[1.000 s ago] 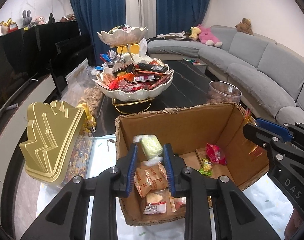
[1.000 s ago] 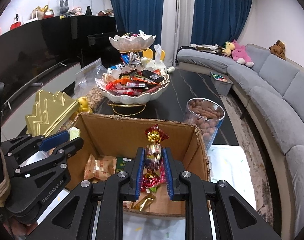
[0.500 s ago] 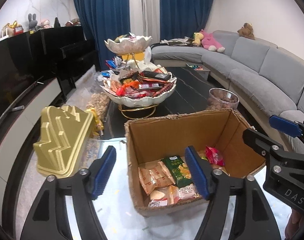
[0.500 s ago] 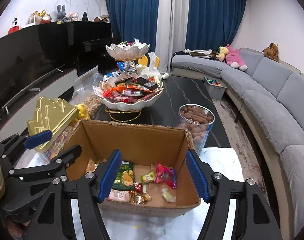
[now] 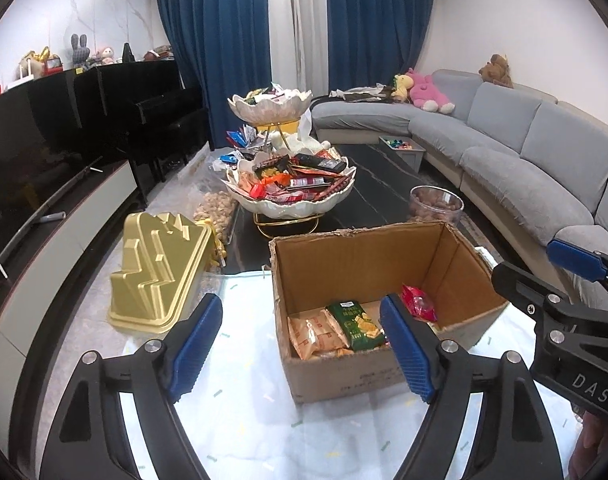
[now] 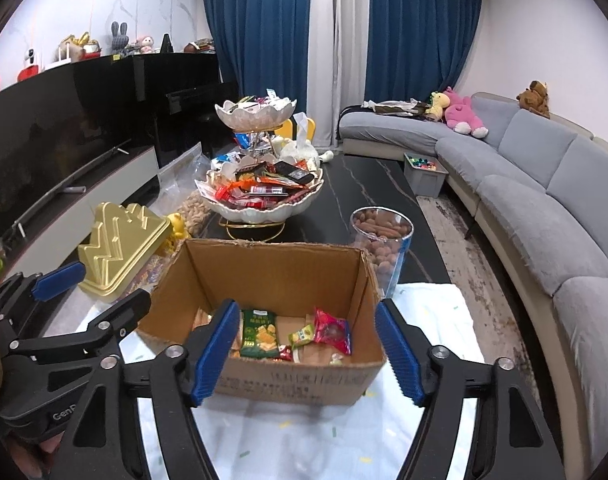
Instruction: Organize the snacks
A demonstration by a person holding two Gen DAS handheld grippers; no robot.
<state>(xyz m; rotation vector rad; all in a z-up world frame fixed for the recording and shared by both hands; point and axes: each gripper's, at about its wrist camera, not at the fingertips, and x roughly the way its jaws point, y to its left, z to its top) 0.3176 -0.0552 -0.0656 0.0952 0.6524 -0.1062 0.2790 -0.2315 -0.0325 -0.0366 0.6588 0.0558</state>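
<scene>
Right wrist view, cardboard box [image 6: 288,380] just beyond wide-spread right claw [image 6: 307,354]

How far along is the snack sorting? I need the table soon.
Done: several packets, including a green one, lie in the cardboard box. In hand: nothing; left gripper and right gripper are open. Left: the tiered bowls are full.

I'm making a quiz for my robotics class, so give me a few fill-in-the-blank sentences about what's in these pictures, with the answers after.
1. Both the left gripper and the right gripper have their jaws ____.
2. The green snack packet lies inside the ____ box.
3. The gold tray sits to the ____ of the cardboard box in the left wrist view.
4. The two-tier snack bowl stand rests on a ____ coloured wire base.

Answers: open; cardboard; left; gold
</scene>
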